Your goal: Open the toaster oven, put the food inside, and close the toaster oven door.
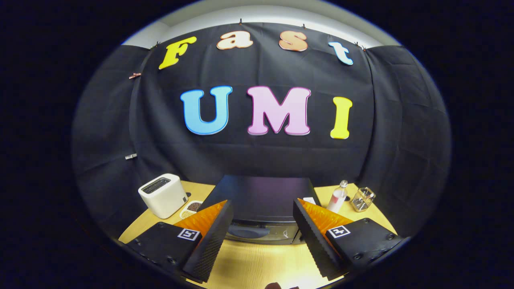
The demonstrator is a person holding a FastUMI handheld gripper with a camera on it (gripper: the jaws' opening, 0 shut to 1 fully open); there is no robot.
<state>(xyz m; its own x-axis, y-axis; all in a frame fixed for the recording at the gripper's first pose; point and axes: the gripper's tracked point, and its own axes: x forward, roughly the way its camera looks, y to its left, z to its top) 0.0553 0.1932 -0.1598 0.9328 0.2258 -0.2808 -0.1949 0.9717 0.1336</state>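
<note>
1. Between the two fingers and a little beyond them sits the toaster oven [261, 200], a dark box on the wooden table [257, 261]. Its flat top faces the camera, and below that a strip of its glass door [261, 232] shows.
2. That door looks to stand upright against the oven's front, so it appears closed. Its handle is hard to make out from this height.
3. The gripper [261, 241] hovers above the table with its fingers spread wide and nothing between them.
4. A small dish of food [192, 208] lies to the left of the oven, just in front of a white slot toaster [164, 194]. What fills the dish is too small to name; one part is dark, one pale.
5. To the right of the oven stand a clear bottle [337, 196] and a glass jar [362, 199].
6. With the door closed, the dish outside and the gripper bare, I judge the scene fits an approach to the door. A closed door alone would equally fit a finished job, though, and I cannot see inside the oven.
7. For any door work, come in low and level so the handle comes into sight, and centre it between the fingers.
8. Close on the handle squarely, then let the door swing about its hinge instead of pulling straight out.
</note>
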